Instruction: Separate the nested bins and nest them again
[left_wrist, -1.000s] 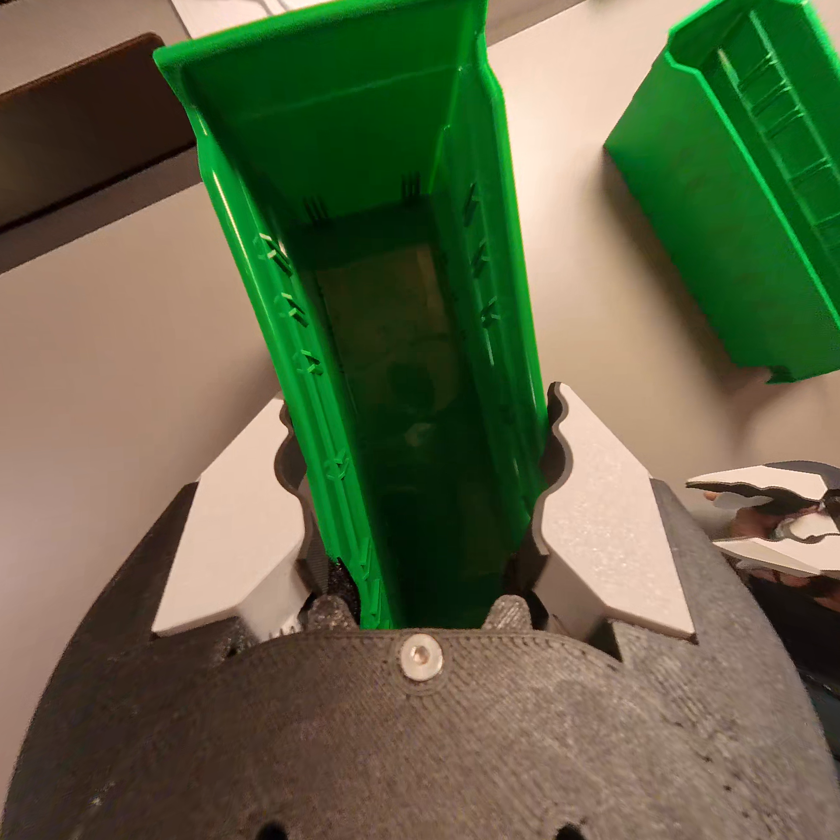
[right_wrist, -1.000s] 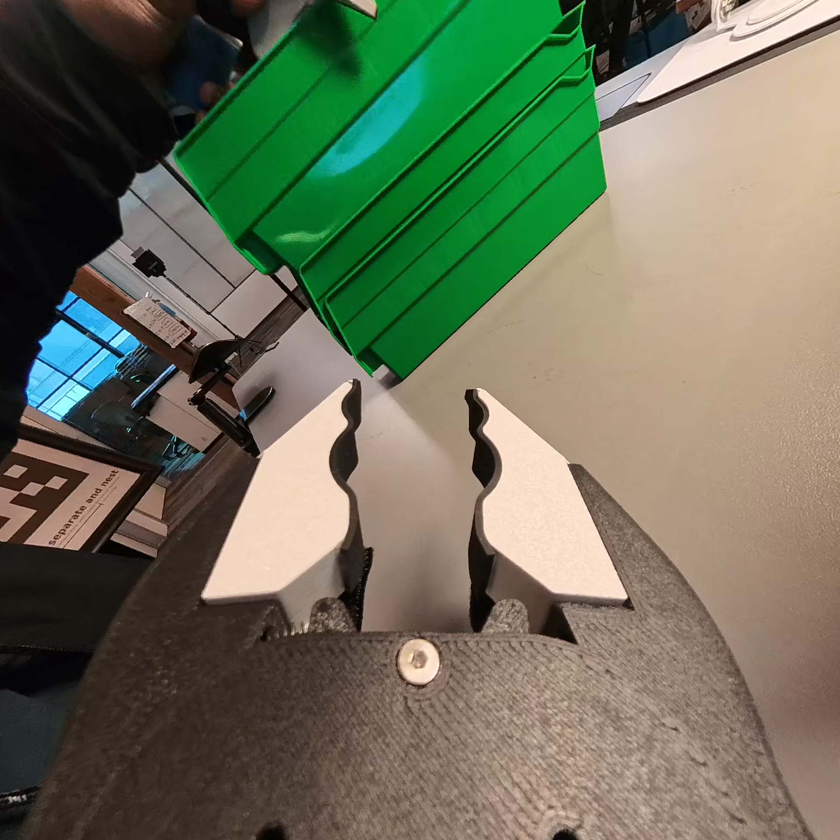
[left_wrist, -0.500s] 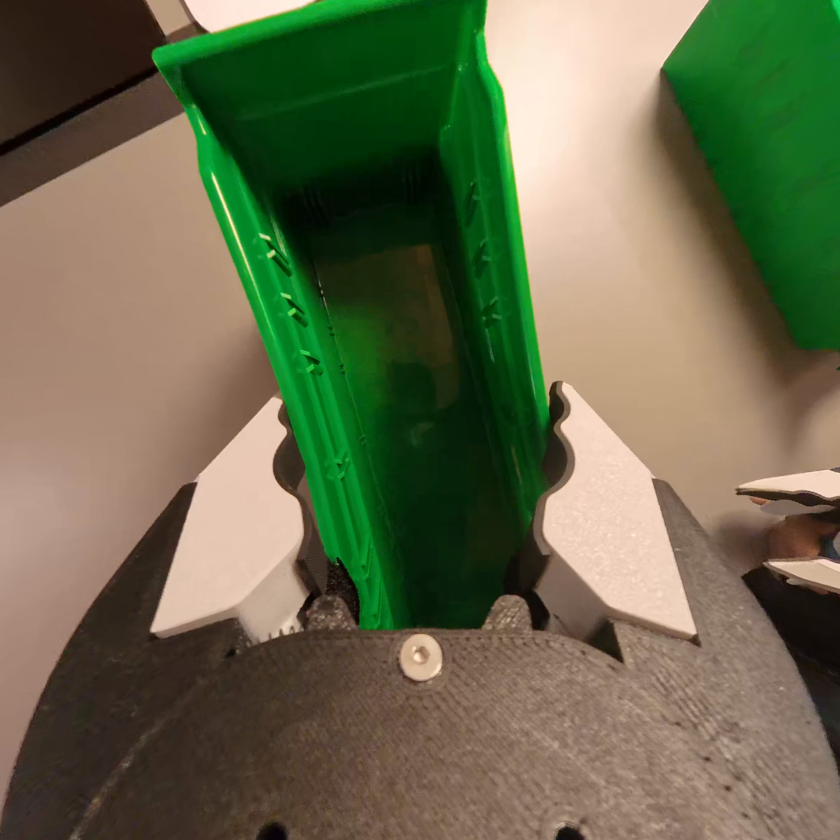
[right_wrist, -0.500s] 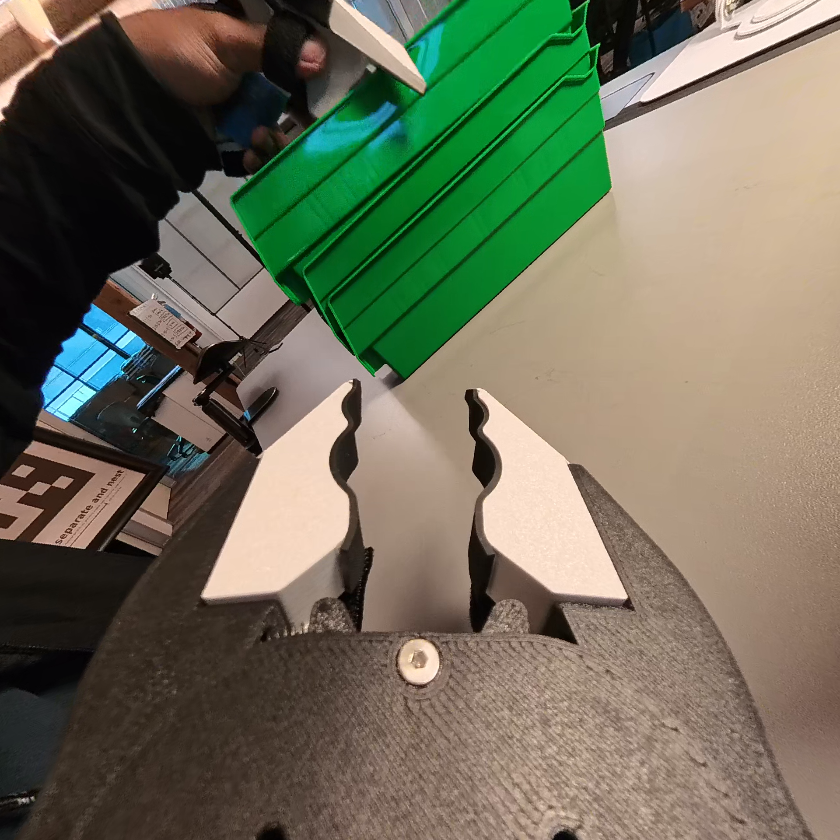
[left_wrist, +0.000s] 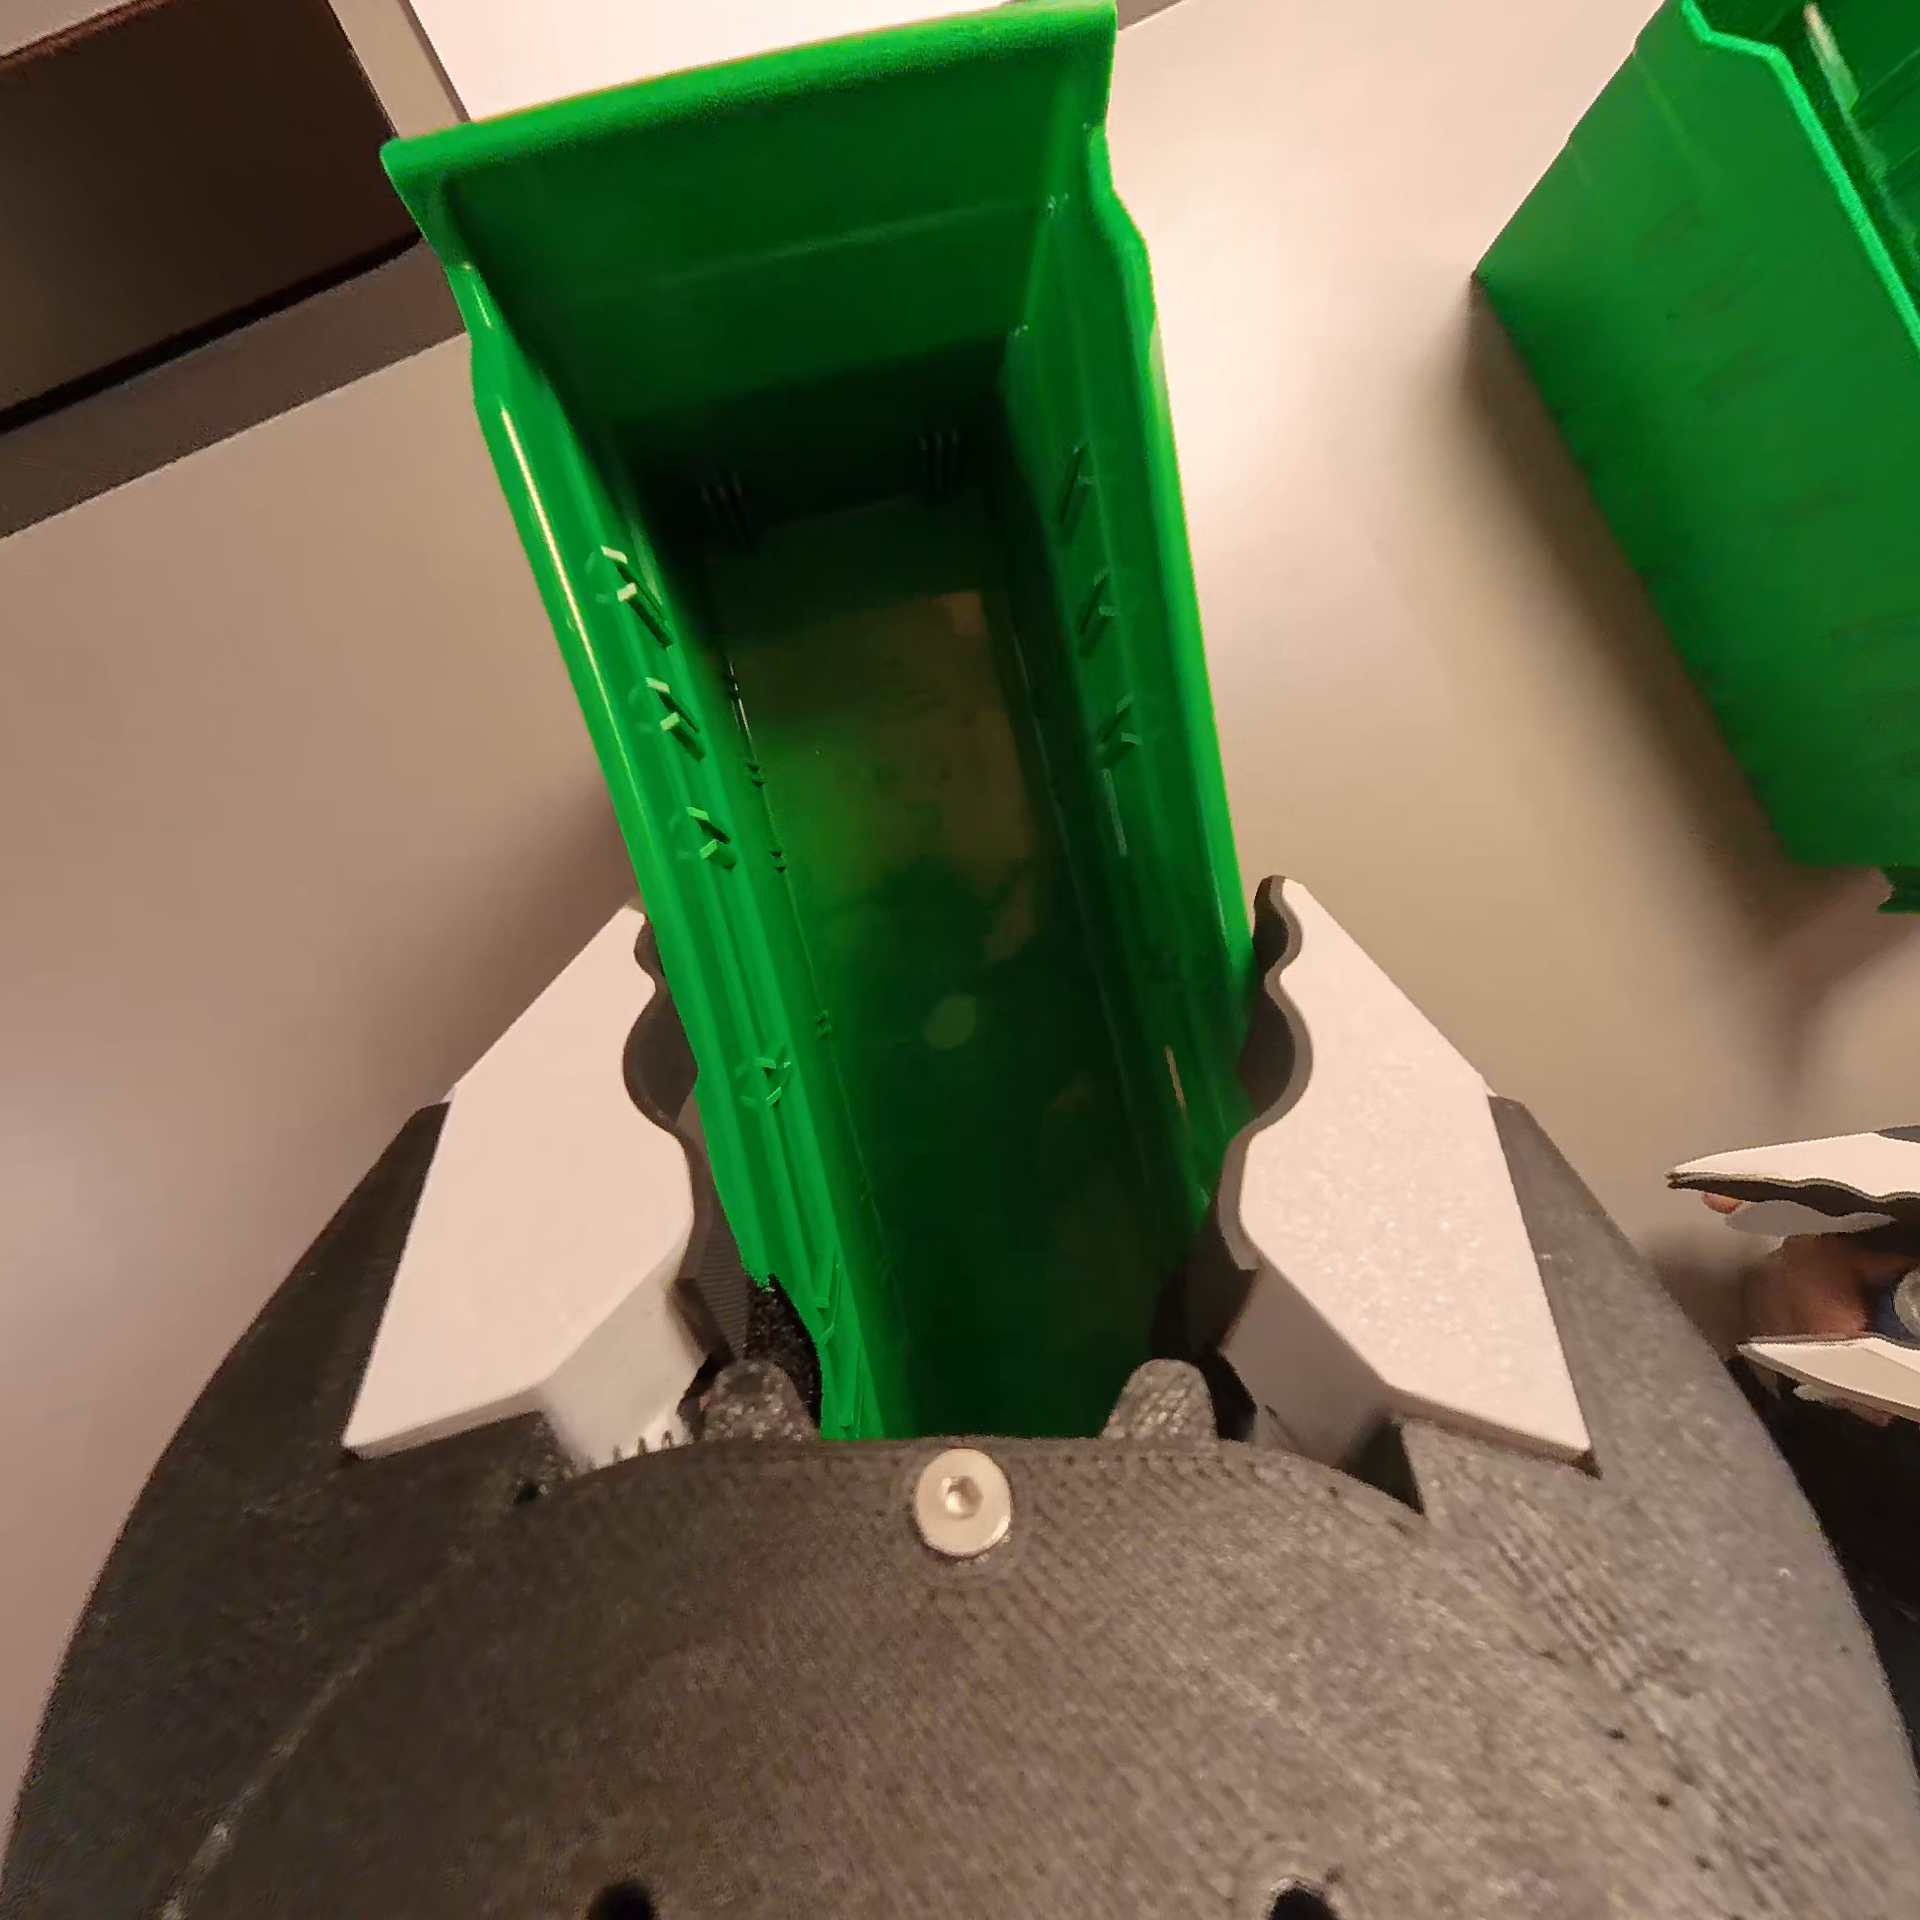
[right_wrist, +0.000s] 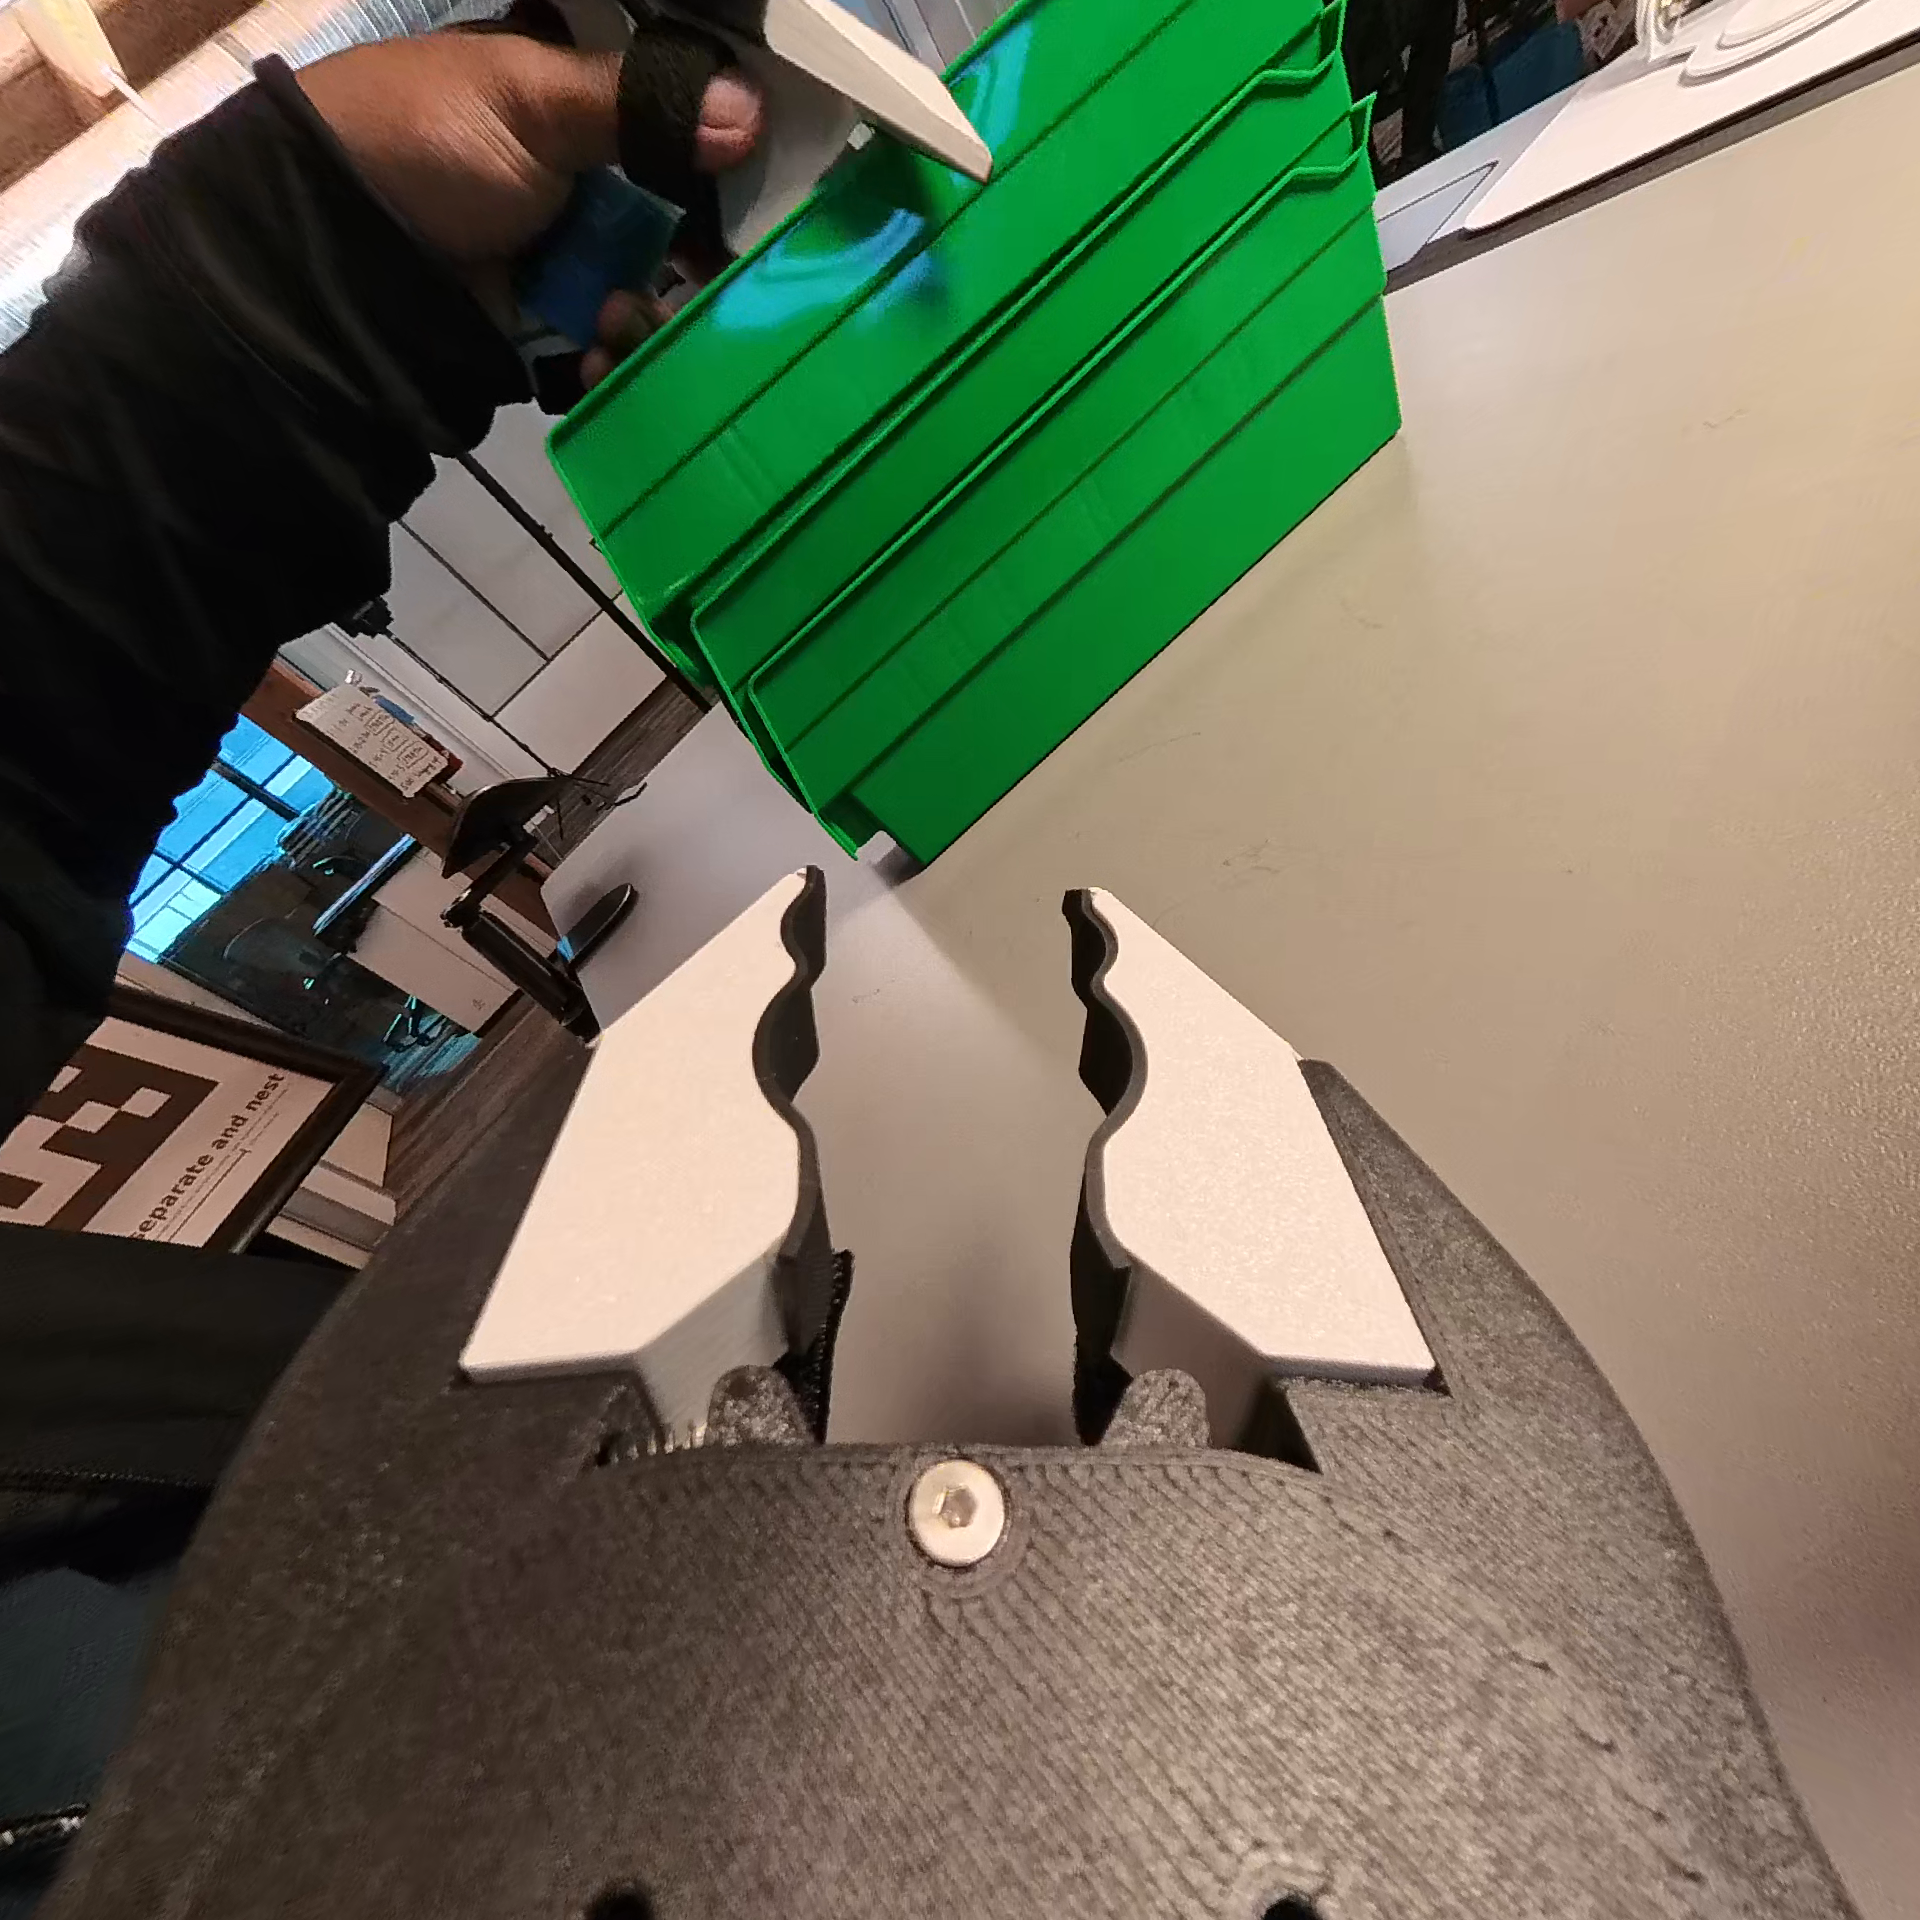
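On the left side, the left gripper (left_wrist: 956, 997) has its jaws closed on a long, narrow green plastic bin (left_wrist: 883, 520), one grey fingertip (left_wrist: 665, 1039) pressing each long side wall, so the bin sticks out forward along the fingers with its open top turned to the camera. Gripping it across the narrow width seems sensible, because the walls are thin and the jaws can span only this direction. In the right wrist view this same bin appears tilted, with its lower end at the top of a stack of nested green plastic bins (right_wrist: 1091, 540), which suggests it is being either lifted out of the stack or set back into it; the pictures alone do not tell which. The stack lies on the pale beige surface (right_wrist: 1558, 831), leaning with the rims offset like steps, and this probably gives each rim a free edge to catch. In the left wrist view the stack shows at the upper right, well apart from the held bin's far end. On the right, the right gripper (right_wrist: 945, 904) has its jaws open and holds nothing; it hovers low over the surface, just near the stack's closest corner, perhaps ready to steady the stack.
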